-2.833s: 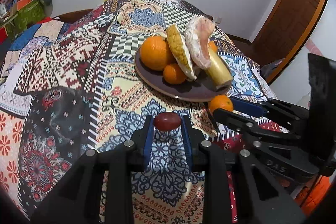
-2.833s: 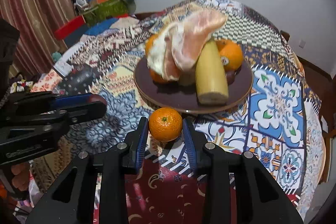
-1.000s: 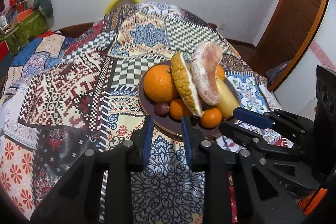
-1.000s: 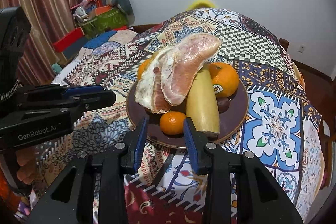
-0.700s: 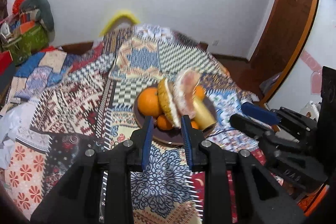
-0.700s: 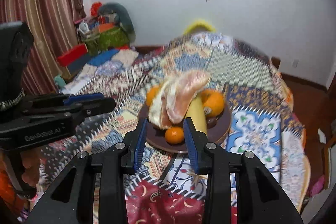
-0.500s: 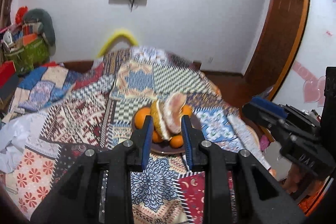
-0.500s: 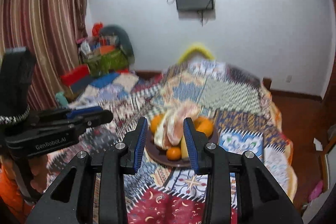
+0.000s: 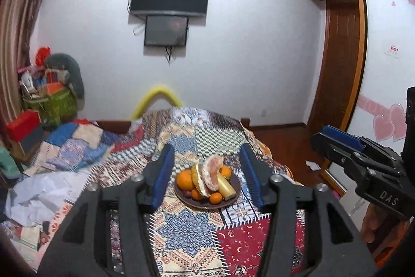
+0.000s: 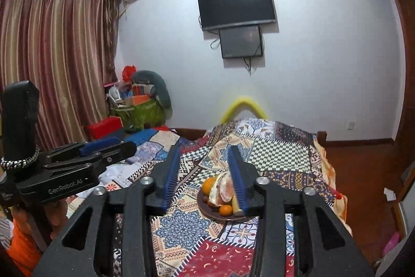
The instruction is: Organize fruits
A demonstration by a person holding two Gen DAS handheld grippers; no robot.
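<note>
The left claw (image 9: pixel 206 174) has just been opening; its two blue ridged pads stand apart with nothing between them. The right claw (image 10: pixel 205 174) has also just been opening, and its pads are apart and empty too. Both hang in the air, well back from the fruit.

Ahead of both claws sits a round dark brown plate (image 9: pixel 207 204) on the worktop (image 9: pixel 186 227), which wears a bright patchwork cloth. On the plate are a big round orange (image 9: pixel 183 178), small shiny oranges (image 9: pixel 215 197), a peeled pink pomelo (image 9: pixel 212 174) with bumpy yellow peel, a smooth pale banana (image 9: pixel 225 188) and a small dark fruit.

The left view shows the whole plate between its pads, plus a brown wooden door (image 9: pixel 337 85) and the right claw off to the side. The right view hides part of the plate behind one pad, but shows striped curtains (image 10: pixel 52 64) and a hand (image 10: pixel 55 217) under the left claw.
</note>
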